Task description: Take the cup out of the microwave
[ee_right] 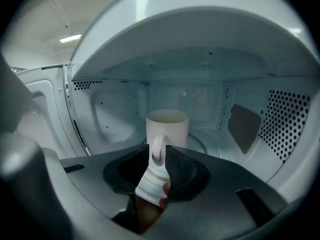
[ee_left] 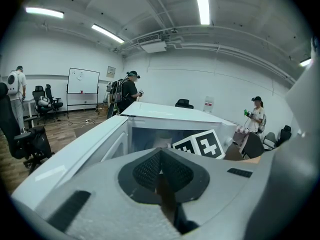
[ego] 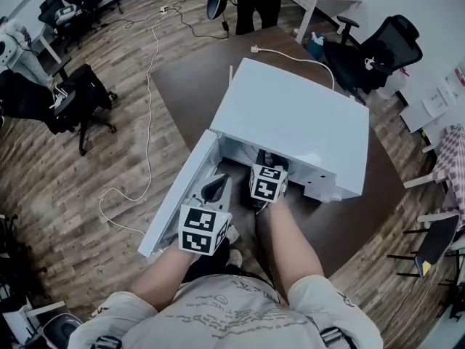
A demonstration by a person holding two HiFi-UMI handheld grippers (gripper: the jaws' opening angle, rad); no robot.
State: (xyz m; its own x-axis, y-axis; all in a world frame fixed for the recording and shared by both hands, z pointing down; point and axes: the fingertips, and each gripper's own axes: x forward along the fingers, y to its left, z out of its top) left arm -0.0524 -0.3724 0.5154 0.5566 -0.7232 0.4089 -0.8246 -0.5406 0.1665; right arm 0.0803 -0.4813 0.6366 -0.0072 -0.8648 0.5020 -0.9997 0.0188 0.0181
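Open-plan office or lab: swivel chairs [ego: 381,49], a whiteboard [ee_left: 83,86], ceiling strip lights [ee_left: 201,3], wood floor [ego: 58,195]

The ceiling tubes [ee_left: 202,4] high above the left gripper [ee_left: 160,159] burn out to white glare, and the room under them is bright and evenly lit. Both gripper views bulge and have black corners. Ahead of the right gripper [ee_right: 159,156] the microwave [ee_right: 200,64] cavity is dim and bluish. The cup [ee_right: 167,126] there is sharp, the near jaws soft. The head view is cool, with bent edges.
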